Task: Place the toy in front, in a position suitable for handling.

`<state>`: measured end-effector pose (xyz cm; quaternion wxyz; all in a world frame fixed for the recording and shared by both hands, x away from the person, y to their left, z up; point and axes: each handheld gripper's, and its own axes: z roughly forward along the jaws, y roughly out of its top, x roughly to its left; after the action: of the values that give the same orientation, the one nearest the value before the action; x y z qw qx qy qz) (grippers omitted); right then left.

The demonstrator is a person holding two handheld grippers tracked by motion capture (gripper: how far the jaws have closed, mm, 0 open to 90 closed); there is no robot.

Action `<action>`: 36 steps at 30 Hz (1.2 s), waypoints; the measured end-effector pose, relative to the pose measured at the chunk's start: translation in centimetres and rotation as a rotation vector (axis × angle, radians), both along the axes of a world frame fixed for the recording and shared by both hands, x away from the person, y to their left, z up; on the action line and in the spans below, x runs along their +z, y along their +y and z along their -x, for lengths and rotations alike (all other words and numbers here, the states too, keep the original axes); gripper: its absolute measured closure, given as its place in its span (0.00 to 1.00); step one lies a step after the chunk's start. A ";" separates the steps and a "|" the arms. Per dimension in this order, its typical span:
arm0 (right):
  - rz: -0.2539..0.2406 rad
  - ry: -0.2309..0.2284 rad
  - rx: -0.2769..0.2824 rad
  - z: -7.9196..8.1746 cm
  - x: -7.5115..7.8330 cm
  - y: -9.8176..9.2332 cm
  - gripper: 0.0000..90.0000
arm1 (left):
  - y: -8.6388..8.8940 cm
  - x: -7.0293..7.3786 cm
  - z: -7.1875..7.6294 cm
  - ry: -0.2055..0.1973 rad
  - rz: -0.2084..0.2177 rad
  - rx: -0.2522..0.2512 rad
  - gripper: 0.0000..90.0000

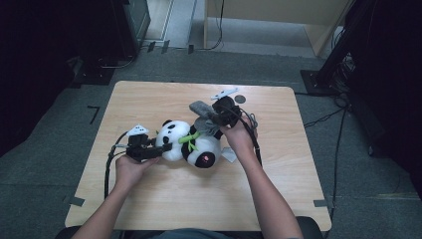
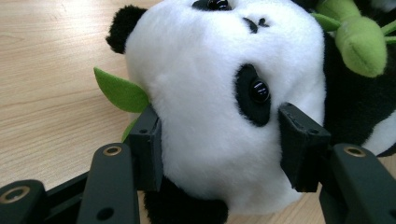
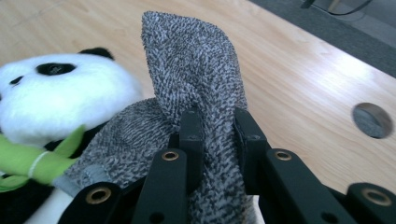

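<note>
Pale wooden table (image 1: 149, 199) on grey carpet, with dark equipment stands around its far edge. At mid-table lies a plush panda (image 1: 191, 144) on its back, a green bamboo sprig (image 1: 188, 139) across its chest and its white head toward the person's left. Left gripper (image 1: 161, 148): jaws clamped on either side of the panda's head, the pads (image 2: 149, 149) sinking into the plush just below one black eye patch, so the toy is pinned against the table. Right gripper (image 1: 211, 115): jaws pressed together on a fold of a grey knitted sock (image 3: 196, 79), which stands up from the pinch and drapes down onto the panda's body near the bamboo. A round cable hole (image 3: 372, 120) marks the tabletop beyond the sock. Step judged in hand: working the sock at the toy's body. To do it well, the left grip should hold the head steady without twisting it, while the right draws the knit in a slow, even line along the body, staying clear of the bamboo sprig, where the fabric could snag
</note>
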<state>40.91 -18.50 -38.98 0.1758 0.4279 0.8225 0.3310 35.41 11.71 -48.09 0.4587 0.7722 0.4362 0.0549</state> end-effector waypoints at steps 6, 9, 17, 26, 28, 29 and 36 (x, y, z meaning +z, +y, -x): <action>-0.018 -0.023 -0.059 -0.1 1.4 -2.4 0.86 | 0.0 0.0 0.0 0.001 0.002 0.002 0.47; -0.041 -0.039 -0.081 0.0 2.0 -3.6 0.86 | 0.0 0.0 0.0 0.002 0.002 0.005 0.47; -0.099 -0.097 -0.063 1.7 4.2 -4.5 0.86 | 0.0 0.0 0.0 0.002 0.002 0.004 0.47; -0.076 -0.082 0.040 4.3 1.9 -3.7 0.86 | 0.0 0.1 -0.1 0.007 0.003 0.005 0.47; -0.107 -0.055 0.071 4.6 1.0 -3.5 0.86 | 0.0 0.0 -0.1 0.009 0.006 0.007 0.47; -0.113 -0.051 0.084 4.7 0.7 -3.4 0.85 | 0.0 0.0 -0.1 0.008 0.007 0.005 0.47; -0.099 -0.061 0.153 5.7 -1.4 -1.5 0.85 | -0.1 0.0 -0.1 0.009 0.008 0.008 0.47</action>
<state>35.22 -19.96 -40.37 0.1537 0.3616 0.8296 0.3967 35.52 11.65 -48.05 0.4596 0.7688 0.4416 0.0517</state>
